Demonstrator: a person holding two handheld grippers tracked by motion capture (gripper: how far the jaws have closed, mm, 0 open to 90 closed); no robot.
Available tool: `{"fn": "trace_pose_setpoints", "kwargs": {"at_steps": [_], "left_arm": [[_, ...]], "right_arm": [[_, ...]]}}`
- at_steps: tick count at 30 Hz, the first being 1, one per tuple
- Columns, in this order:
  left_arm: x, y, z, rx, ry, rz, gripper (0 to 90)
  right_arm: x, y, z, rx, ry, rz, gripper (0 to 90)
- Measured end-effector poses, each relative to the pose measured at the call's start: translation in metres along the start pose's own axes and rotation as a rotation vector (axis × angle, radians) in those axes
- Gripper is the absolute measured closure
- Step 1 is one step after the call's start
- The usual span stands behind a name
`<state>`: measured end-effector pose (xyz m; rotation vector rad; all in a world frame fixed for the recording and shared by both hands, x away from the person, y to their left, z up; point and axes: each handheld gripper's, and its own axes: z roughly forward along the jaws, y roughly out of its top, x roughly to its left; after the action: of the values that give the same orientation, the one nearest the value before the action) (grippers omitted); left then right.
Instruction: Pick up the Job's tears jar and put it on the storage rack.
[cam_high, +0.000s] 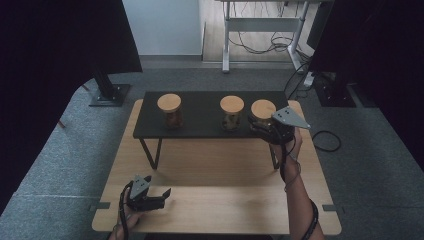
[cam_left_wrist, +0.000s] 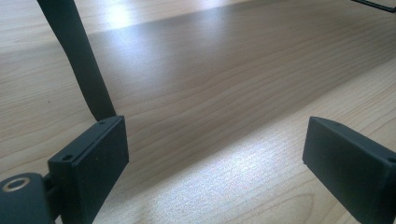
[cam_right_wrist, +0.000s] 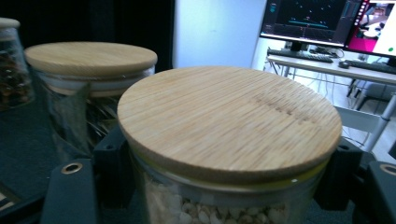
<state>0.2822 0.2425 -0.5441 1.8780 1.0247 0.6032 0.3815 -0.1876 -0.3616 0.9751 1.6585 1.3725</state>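
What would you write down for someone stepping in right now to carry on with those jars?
Right gripper: jaws closed around the right-hand jar just under its wooden lid; the jar stands on the dark shelf.
Left gripper: open, holding nothing, low over the wooden table near its front edge.
Other two jars: middle jar and left jar, both lidded, both on the shelf.
Done: the right-hand jar is gripped.
Left: probably lifting it off the shelf and setting it down; where it goes is not shown. The other jars look untouched.
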Motion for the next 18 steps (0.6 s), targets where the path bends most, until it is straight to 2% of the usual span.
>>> {"fn": "trace_pose_setpoints", "kwargs": {"at_steps": [6, 10, 18], "left_arm": [[0.0002, -0.0001, -0.0002, 0.001, 0.001, 0.000, 6.4], [-0.0003, -0.0001, -0.0002, 0.001, 0.001, 0.002, 6.4], [-0.0003, -0.0001, -0.0004, 0.001, 0.002, 0.002, 6.4]], "right_arm": [[-0.0036, -0.0007, 0.0048, 0.010, -0.033, 0.031, 22.8], [-0.0023, -0.0004, 0.0047, 0.017, -0.045, 0.016, 22.5], [-0.0018, -0.0011, 0.0048, 0.015, -0.050, 0.019, 22.2]]}}
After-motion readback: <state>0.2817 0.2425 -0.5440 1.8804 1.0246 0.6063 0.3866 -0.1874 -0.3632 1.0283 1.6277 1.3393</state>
